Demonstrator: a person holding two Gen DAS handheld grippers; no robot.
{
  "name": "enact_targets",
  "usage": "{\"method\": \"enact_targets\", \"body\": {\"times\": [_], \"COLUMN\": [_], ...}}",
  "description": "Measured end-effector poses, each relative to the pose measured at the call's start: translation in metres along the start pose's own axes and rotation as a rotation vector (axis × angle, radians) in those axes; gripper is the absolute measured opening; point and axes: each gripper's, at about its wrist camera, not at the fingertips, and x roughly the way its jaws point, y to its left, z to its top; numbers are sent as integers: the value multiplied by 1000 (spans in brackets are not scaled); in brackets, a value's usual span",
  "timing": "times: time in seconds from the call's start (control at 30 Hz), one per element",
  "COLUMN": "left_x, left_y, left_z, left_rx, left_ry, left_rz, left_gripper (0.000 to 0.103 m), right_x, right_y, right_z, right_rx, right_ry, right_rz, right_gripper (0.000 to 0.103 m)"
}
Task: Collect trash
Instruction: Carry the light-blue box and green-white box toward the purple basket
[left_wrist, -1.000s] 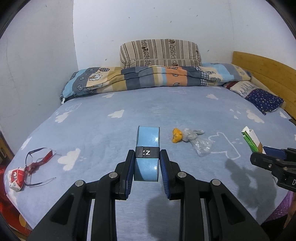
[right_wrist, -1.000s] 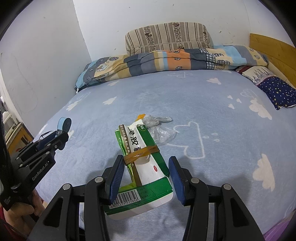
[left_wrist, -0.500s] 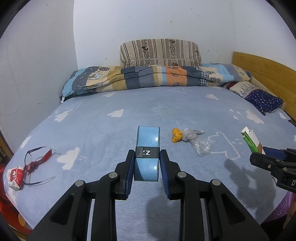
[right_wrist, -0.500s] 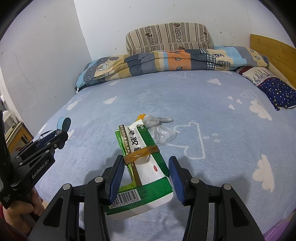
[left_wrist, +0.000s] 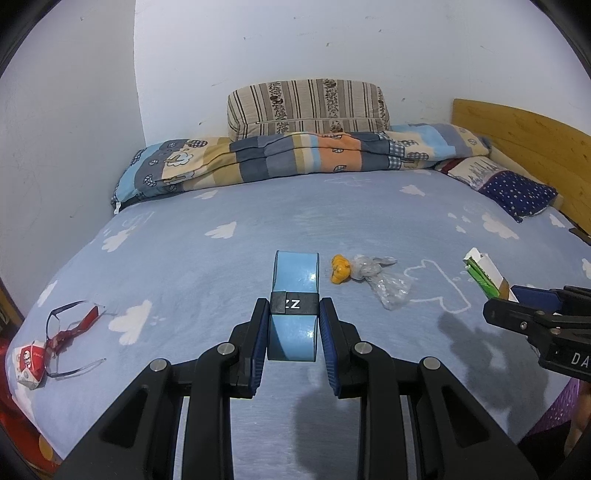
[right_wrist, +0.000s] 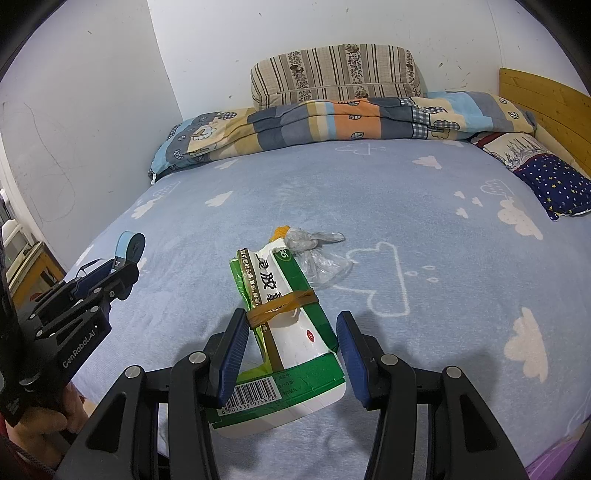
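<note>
- Left wrist view: the left gripper (left_wrist: 292, 332) is clenched on a blue tape roll (left_wrist: 294, 295), which stands on edge between the pads and reaches toward 12 o'clock.
- On the bed (left_wrist: 221, 280), an orange scrap (left_wrist: 340, 269) and a clear wrapper (left_wrist: 384, 282) lie at about 1 o'clock from these fingers, touching each other, the wrapper's long axis slanting from 12 toward 4 o'clock.
- A red-and-white carton (left_wrist: 29, 363) with a tangle of dark string (left_wrist: 68, 328) lies at 9 o'clock, near the mattress edge, well apart from the rest.
- The right gripper (left_wrist: 543, 317) enters at 3 o'clock.
- Right wrist view: the right gripper (right_wrist: 291, 343) grasps a green-and-white box (right_wrist: 291, 332) bound by a brown rubber band (right_wrist: 284, 304); the box's long axis runs from 6 to 12 o'clock, and it sits skewed, its lower end jutting toward 7 o'clock. Whether both pads press on it is hard to tell.
- The orange scrap (right_wrist: 280, 232) and wrapper (right_wrist: 317, 254) lie just past the box's far end, at 12 to 1 o'clock, so I judge this hand the nearer.
- Both grippers are full, so a drop-off likely comes first.
</note>
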Motion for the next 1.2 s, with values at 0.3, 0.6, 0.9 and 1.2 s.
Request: {"method": "enact_targets", "body": {"times": [0.3,0.6,0.9,1.2], "left_x": [0,-6,-24,-60], "left_y": [-2,-10,-47,-150], "left_z": [0,2,4,5], "left_rx": [6,-44,23,171], "left_ry": [2,-4,-22,36], "left_rz": [-15,-249,-464,-729], "left_gripper": [26,26,26,26], "right_x": [0,-5,-49,-172], "right_y": [1,-9,-45,-121], "right_z": [0,1,-5,-56], "right_rx": [0,36,203,323], "right_ry": [0,-15,-73,-171], "right_rz": [-1,-1,36,-78], "right_gripper": [52,52,52,52]}}
